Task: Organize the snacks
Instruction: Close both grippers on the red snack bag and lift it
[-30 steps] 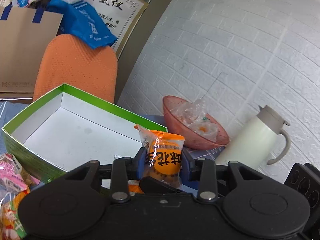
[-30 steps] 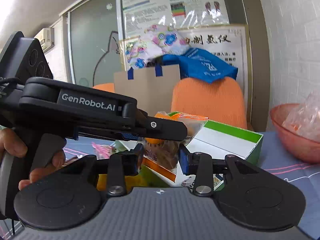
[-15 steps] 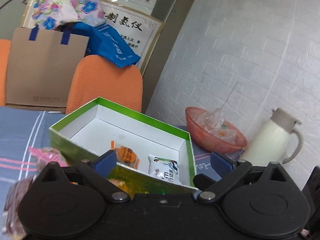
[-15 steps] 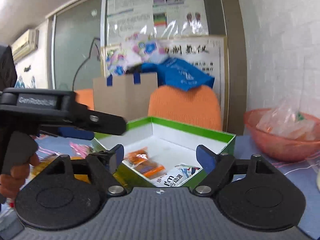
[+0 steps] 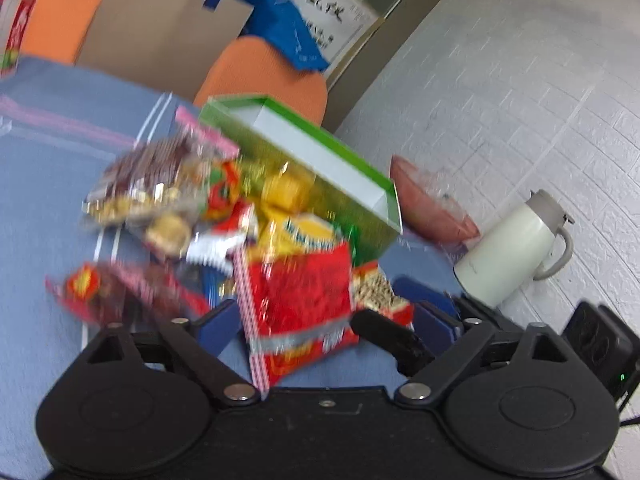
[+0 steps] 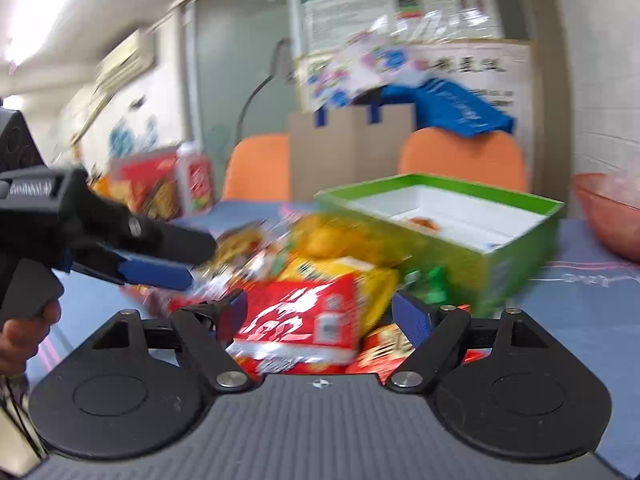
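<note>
Both grippers are standing spread wide over the snack pile on the blue tabletop. The left gripper and the right gripper are each framing a red packet, not pinching it. The green box is lying just behind the pile.

Two grippers: the left gripper and the right gripper, both with jaws spread wide. One green box. One heap of snack packets on the near side of the box, too blurred to count singly. One red bowl and one white jug to the right. Two orange chairs on the far side. One brown paper bag.
</note>
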